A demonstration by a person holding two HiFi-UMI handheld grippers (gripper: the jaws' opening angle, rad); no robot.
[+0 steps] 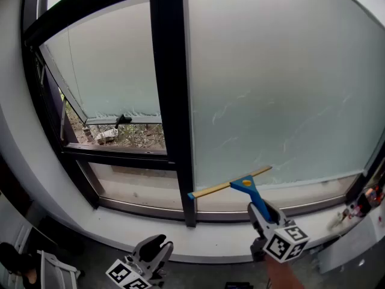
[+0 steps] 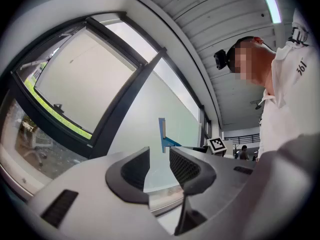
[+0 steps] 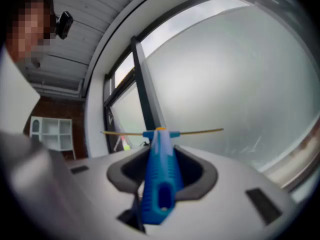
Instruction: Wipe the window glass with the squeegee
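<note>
The right gripper (image 1: pixel 260 213) clamps the blue-handled, yellow-bladed squeegee (image 1: pixel 231 186), its blade just ahead, low on the big frosted window glass (image 1: pixel 277 83). I'd press evenly with the blade flat. The left gripper (image 1: pixel 157 247) hangs empty, jaws narrowly parted.

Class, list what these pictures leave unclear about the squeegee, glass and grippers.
1. Whether the squeegee touches the glass: too small in head view, blurred in right gripper view.
2. Left gripper body: cut by head view's bottom edge.
3. Items at the sill right end: too small, head view.
</note>
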